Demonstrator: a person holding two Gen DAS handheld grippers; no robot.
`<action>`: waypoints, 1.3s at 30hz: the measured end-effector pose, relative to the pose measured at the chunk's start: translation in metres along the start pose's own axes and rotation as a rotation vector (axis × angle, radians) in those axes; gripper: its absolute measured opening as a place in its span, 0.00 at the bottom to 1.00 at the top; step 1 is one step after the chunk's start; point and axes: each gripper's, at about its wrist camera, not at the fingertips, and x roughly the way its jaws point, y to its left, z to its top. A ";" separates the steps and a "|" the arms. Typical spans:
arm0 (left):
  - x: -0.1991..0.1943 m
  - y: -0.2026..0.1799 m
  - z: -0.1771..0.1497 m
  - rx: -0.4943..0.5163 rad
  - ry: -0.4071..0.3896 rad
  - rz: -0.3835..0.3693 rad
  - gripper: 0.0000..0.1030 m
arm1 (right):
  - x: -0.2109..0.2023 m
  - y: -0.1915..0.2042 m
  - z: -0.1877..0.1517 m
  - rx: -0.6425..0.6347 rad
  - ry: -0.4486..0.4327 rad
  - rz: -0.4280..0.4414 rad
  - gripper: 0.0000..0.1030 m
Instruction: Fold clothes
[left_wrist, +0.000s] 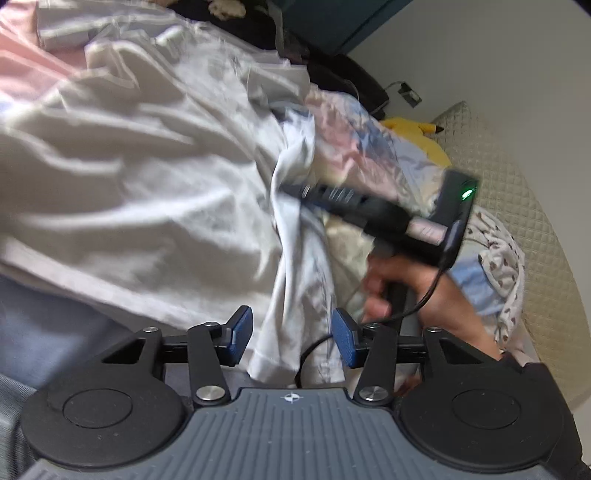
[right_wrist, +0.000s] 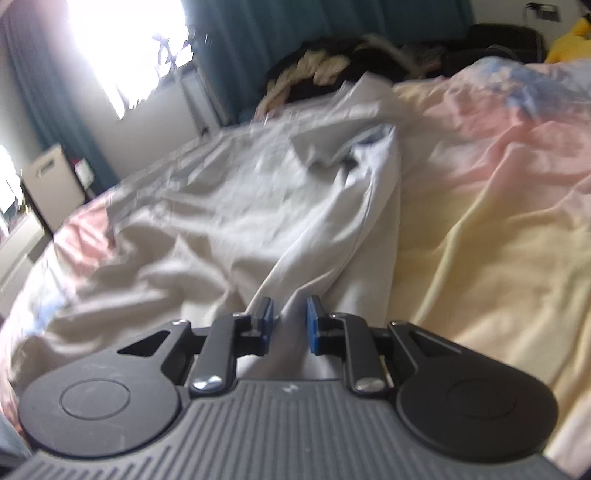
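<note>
Left tongs (left_wrist: 291, 338): blue ribbed pads apart, straddling a hanging fold of the shirt (left_wrist: 147, 177) without pinching it. Right tongs (right_wrist: 290, 328): pads nipping a narrow ridge of that soft, pale, wrinkled cloth, spread toward 11 o'clock over the pastel quilt (right_wrist: 509, 192).

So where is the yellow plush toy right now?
In the left wrist view, the yellow plush toy lies upper right, beyond the pastel bedding and beside the quilted mattress.
</note>
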 end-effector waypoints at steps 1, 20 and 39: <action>-0.006 0.004 0.009 -0.005 -0.019 0.008 0.57 | 0.004 0.002 -0.002 -0.009 0.013 0.003 0.20; -0.021 0.220 0.205 -0.726 -0.347 0.120 0.74 | 0.038 0.023 -0.005 -0.063 0.096 0.032 0.24; 0.031 0.200 0.277 -0.436 -0.525 0.515 0.04 | 0.049 0.016 0.003 -0.005 0.083 0.085 0.32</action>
